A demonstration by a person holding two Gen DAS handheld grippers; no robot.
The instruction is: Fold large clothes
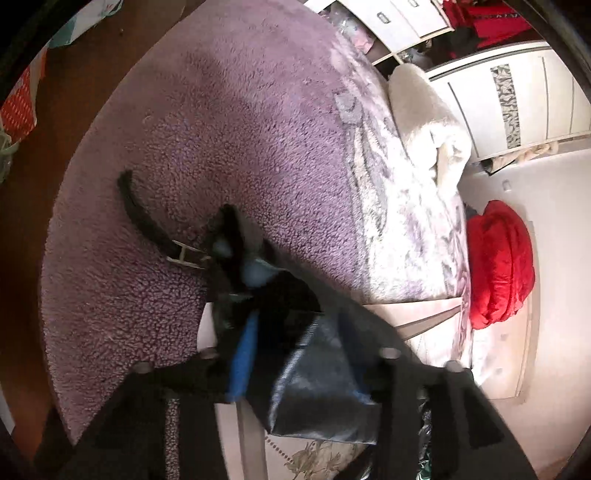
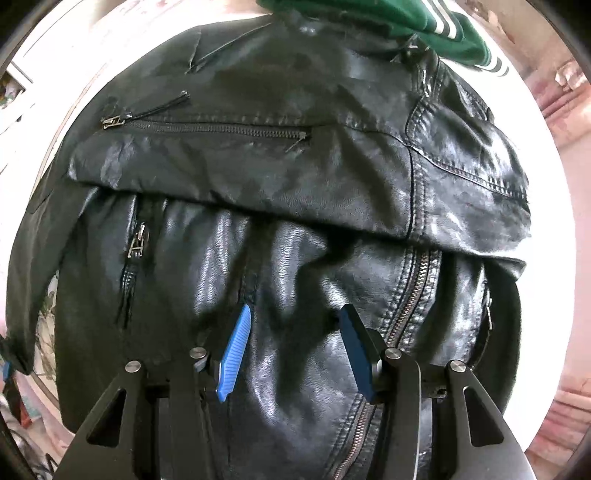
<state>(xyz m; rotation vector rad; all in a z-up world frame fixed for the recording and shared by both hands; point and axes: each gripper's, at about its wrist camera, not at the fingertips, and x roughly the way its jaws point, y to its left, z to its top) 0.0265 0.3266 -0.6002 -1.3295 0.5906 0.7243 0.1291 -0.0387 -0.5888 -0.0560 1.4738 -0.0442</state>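
Close under the right gripper (image 2: 291, 347) lies the black leather jacket (image 2: 288, 177), filling the right wrist view; the jaws stand apart with nothing between them, the blue pads hovering over the glossy front panel beside the main zip (image 2: 406, 302). The jacket rests on a white surface (image 2: 543, 206), one part already turned over the body so that a flap with a zipped pocket (image 2: 207, 129) lies across the middle. Beyond its far edge a green garment with white stripes (image 2: 424, 22) touches or overlaps the collar end. In the left wrist view the left gripper (image 1: 295, 325) is blurred, and a fold of the black jacket (image 1: 314, 376) appears pinched between its jaws, lifted above a purple fleece blanket (image 1: 221, 129) on the bed, a strap with a buckle (image 1: 147, 221) trailing onto it. Farther off sit a white blanket (image 1: 428, 122) and a red bundle (image 1: 498, 266). The fold looks about half made: one layer is over, while further folds and squaring the edges seem left.
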